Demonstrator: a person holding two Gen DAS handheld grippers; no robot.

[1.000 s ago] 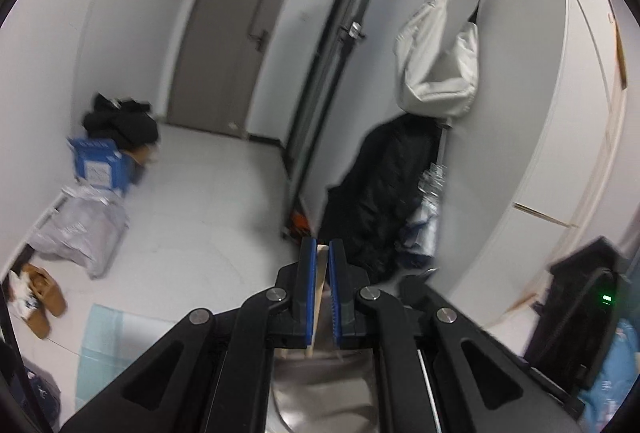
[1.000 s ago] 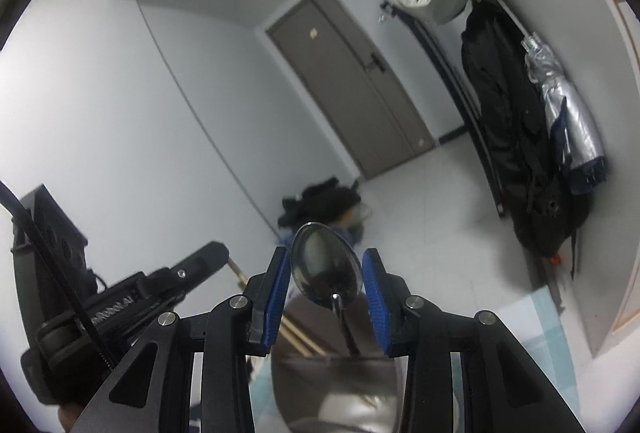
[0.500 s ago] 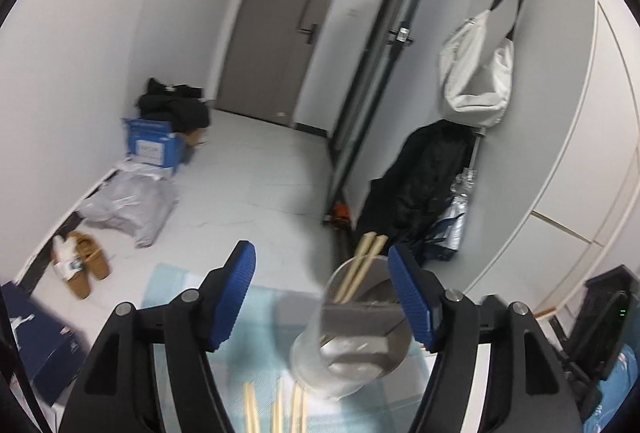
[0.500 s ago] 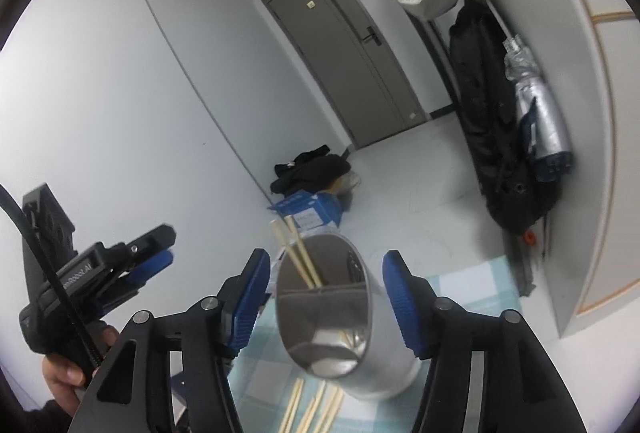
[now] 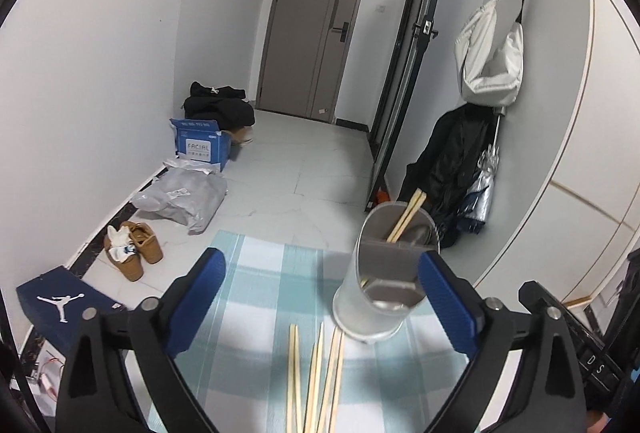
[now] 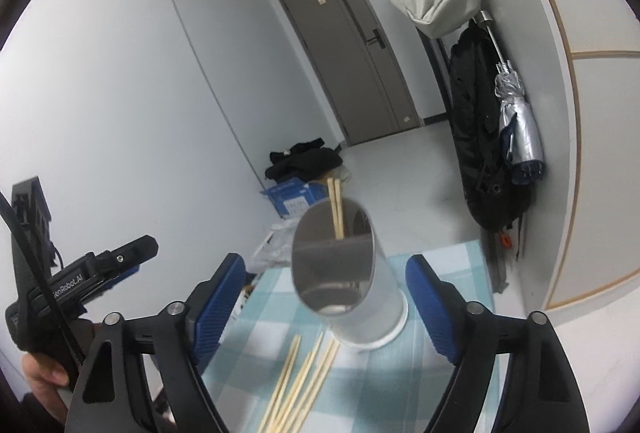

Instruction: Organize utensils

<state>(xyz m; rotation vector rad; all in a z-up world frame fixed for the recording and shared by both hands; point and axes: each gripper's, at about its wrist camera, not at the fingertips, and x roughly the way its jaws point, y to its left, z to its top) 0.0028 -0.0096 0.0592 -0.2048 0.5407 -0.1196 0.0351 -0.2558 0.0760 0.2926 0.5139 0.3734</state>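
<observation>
- Left wrist view: our left gripper [image 5: 322,303] has its blue-padded jaws spreading wide with nothing between them. The loose pale wooden chopsticks [image 5: 316,377] lie on the blue-and-white checked cloth [image 5: 260,273] at six o'clock, low between the jaws, long axes running toward twelve. The tall brushed-metal utensil cylinder [image 5: 380,293] stands at one o'clock with two chopsticks and a spoon inside.
- Right wrist view: our right gripper [image 6: 326,307] is also opening, empty. The loose chopsticks [image 6: 298,381] lie at six to seven o'clock, slanting toward one; the cylinder [image 6: 352,289] sits at twelve. We judge either hand about equally near.
</observation>
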